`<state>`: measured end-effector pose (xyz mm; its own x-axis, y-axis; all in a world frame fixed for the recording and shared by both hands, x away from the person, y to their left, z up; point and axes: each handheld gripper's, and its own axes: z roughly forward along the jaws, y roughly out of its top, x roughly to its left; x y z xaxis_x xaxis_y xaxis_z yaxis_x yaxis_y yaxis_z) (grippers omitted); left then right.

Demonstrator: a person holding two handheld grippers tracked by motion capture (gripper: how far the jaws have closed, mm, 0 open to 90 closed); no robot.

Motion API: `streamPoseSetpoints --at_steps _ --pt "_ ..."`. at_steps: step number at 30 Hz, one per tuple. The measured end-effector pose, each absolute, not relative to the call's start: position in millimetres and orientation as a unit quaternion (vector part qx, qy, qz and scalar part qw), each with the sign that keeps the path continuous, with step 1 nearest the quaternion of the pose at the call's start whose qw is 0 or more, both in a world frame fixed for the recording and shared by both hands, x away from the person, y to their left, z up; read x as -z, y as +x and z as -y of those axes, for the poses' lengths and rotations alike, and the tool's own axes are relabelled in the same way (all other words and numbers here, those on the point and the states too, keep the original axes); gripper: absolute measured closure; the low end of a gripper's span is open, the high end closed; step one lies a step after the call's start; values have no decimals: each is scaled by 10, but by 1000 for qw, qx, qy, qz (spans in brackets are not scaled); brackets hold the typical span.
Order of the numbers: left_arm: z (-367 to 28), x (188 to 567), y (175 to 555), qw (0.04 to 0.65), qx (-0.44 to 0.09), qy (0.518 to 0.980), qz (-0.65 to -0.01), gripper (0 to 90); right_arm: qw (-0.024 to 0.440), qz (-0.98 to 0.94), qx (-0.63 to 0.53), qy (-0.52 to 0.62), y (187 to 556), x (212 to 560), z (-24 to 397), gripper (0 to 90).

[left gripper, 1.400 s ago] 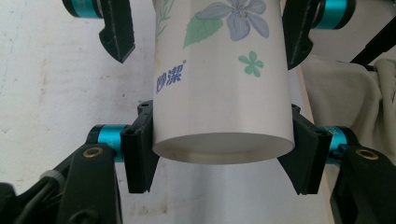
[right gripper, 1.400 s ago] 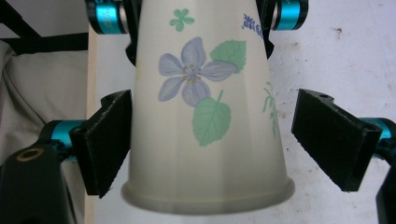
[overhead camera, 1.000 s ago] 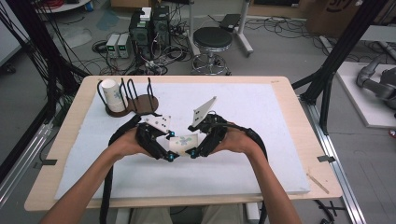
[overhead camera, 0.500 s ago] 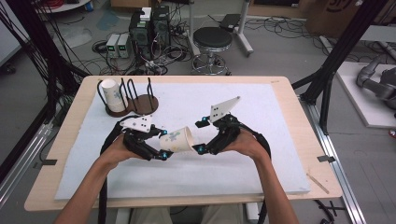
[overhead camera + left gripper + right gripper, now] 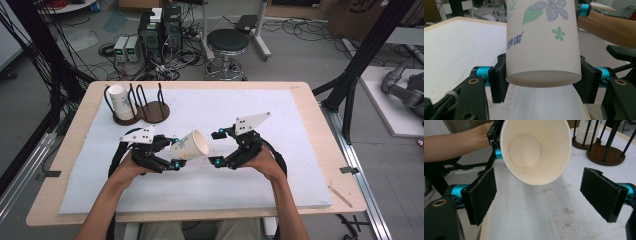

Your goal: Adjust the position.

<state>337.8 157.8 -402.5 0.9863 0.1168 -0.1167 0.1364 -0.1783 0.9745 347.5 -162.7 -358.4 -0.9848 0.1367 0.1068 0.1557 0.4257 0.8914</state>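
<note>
Left hand: came in from the bottom of the high view, forearm angled up and inward; left gripper [image 5: 176,152] lay nearly level above the mat, pointing toward the other hand
Left tongs: pinching the paper cup [image 5: 190,145] near its base, one pad on either side; the same grip showed close in the left gripper view [image 5: 544,75]
Cup: held on its side above the white mat [image 5: 300,115], near the table's middle; open mouth faced the right gripper [image 5: 218,148]; flower print on the wall
Right hand: mirrored the left, forearm angled inward; gripper just beside the cup's rim, apart from it
Right tongs: spread wide; in the right gripper view [image 5: 541,190] the cup's mouth [image 5: 535,150] sat beyond the pads, untouched
Edges: cup rack [image 5: 137,102] with a cup stack stood near the mat's far left corner, well apart from the hands
Open room: bare mat to the right and beyond the grippers
</note>
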Motion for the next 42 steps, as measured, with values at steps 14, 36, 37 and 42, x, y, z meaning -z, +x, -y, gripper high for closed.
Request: streamPoseSetpoints --at_steps 14,36,37,42 --pt "-1525 4100 3345 662 10 745 -81 367 19 834 545 -88 3447 3697 1597 150" --pt "-1378 4128 3329 671 13 738 -67 367 43 815 574 -66 3479 3718 1343 150" --pt "-1376 4128 3331 670 13 739 -65 367 45 815 574 -66 3479 3717 1339 150" --pt "-1358 4131 3331 668 14 742 -64 367 50 815 574 -64 3483 3721 1335 151"
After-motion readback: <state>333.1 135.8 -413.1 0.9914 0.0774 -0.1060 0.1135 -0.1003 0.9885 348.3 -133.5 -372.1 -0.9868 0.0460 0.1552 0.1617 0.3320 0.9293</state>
